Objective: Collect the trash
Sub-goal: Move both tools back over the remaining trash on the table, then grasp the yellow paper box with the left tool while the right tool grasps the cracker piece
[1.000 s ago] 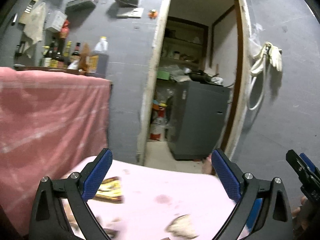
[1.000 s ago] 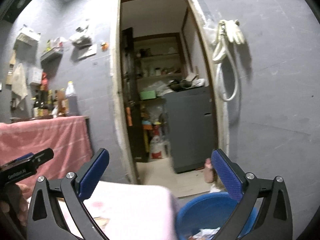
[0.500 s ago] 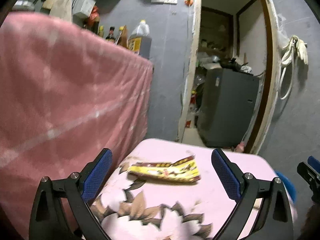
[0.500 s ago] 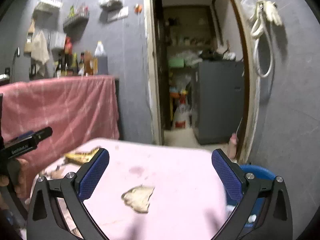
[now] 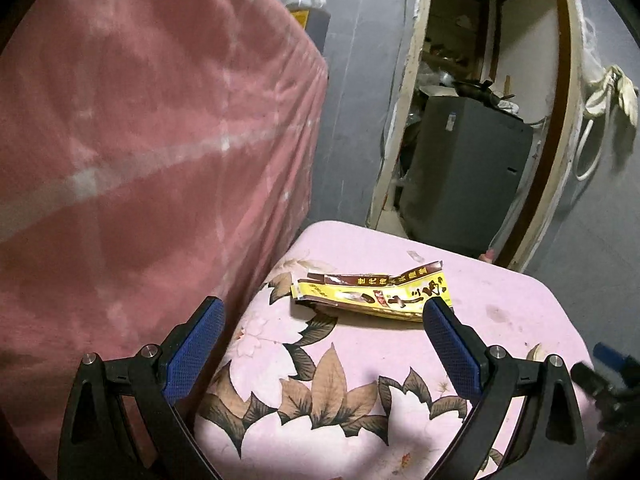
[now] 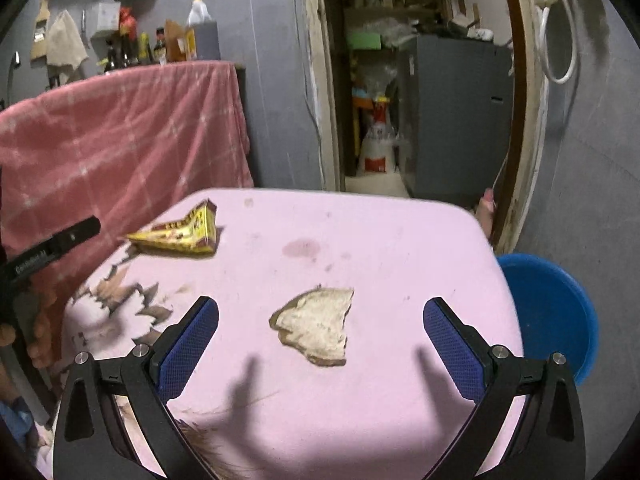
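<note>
A yellow and brown snack wrapper (image 5: 372, 292) lies on the pink flowered tablecloth (image 5: 360, 360), just ahead of my open, empty left gripper (image 5: 320, 334). It also shows in the right wrist view (image 6: 180, 232) at the table's far left. A torn piece of brown paper (image 6: 316, 326) lies mid-table, between the open fingers of my empty right gripper (image 6: 320, 332), which hovers above it. A blue bucket (image 6: 548, 312) stands on the floor off the table's right edge. The left gripper's finger (image 6: 52, 244) shows at the left of the right wrist view.
A counter draped in red cloth (image 5: 140, 140) stands close on the left, with bottles (image 6: 160, 46) on top. An open doorway (image 6: 420, 100) lies beyond the table, with a grey cabinet (image 5: 464, 176) inside. A hose and gloves (image 5: 604, 100) hang on the right wall.
Both grippers have tilted down and moved closer over the table. The wrapper now lies just ahead of the left gripper, and the brown paper between the right gripper's fingers.
</note>
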Demonstrator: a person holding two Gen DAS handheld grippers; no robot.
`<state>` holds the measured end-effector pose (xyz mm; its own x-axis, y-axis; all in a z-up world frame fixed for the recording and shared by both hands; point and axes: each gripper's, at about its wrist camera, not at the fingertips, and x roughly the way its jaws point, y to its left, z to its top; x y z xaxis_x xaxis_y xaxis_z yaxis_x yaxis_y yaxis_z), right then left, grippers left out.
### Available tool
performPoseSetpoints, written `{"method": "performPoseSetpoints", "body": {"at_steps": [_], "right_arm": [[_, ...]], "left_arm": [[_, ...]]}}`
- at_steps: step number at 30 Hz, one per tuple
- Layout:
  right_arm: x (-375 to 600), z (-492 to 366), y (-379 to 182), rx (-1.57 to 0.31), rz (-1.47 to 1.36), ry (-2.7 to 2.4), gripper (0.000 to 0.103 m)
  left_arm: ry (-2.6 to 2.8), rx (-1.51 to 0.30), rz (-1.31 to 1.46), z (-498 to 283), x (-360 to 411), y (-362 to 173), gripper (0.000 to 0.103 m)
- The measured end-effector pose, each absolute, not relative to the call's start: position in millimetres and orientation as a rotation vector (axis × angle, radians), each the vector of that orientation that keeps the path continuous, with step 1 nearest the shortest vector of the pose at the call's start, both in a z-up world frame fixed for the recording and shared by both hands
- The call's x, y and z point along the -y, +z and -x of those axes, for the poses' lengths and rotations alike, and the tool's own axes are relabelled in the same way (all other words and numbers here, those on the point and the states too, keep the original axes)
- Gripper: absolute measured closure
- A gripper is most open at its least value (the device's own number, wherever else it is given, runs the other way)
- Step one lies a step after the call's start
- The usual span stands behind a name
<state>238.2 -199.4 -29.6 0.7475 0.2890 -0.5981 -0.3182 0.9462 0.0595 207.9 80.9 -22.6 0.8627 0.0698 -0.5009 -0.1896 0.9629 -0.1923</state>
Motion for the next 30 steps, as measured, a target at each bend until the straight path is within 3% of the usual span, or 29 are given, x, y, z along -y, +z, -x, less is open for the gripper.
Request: {"method": "performPoseSetpoints", "body": {"at_steps": [4,7,8,13,20,24,27,30], "right_arm": [[194.8,-243.8,-41.4,-0.715,0.080,0.326,0.002],[190.3,-250.1,-52.0,-0.773,0.103,0.322,0.010],[190.0,-252.3,-55.4,-0.792,0.100,0.327,0.017],[188.4,-258.7,-58.7,-0.800,0.111,0.320,0.027],[187.7,-272.2,-56.5,-0.815,0.103,0.339,0.055],[185.0,-284.8,-51.3,-0.824,0.108,0.346,0.058],[188.1,-293.0,-48.4,-0.837,0.069,0.364,0.058],[188.6,-296.0,-42.7,-0.811,0.065,0.362,0.058]], "left_arm": [[0.130,-0.542,0.255,-214.5,-81.2,-22.1,0.006],[0.119,-0.572,0.255,-221.1,-79.6,-23.7,0.006],[0.117,-0.579,0.258,-222.4,-79.0,-23.4,0.006],[0.105,-0.600,0.280,-227.8,-76.9,-23.5,0.007],[0.091,-0.635,0.307,-240.3,-69.8,-23.2,0.009],[0.085,-0.642,0.329,-247.1,-68.0,-21.9,0.013],[0.083,-0.666,0.355,-254.8,-69.4,-22.4,0.028],[0.092,-0.687,0.378,-261.9,-67.2,-23.6,0.032]]}}
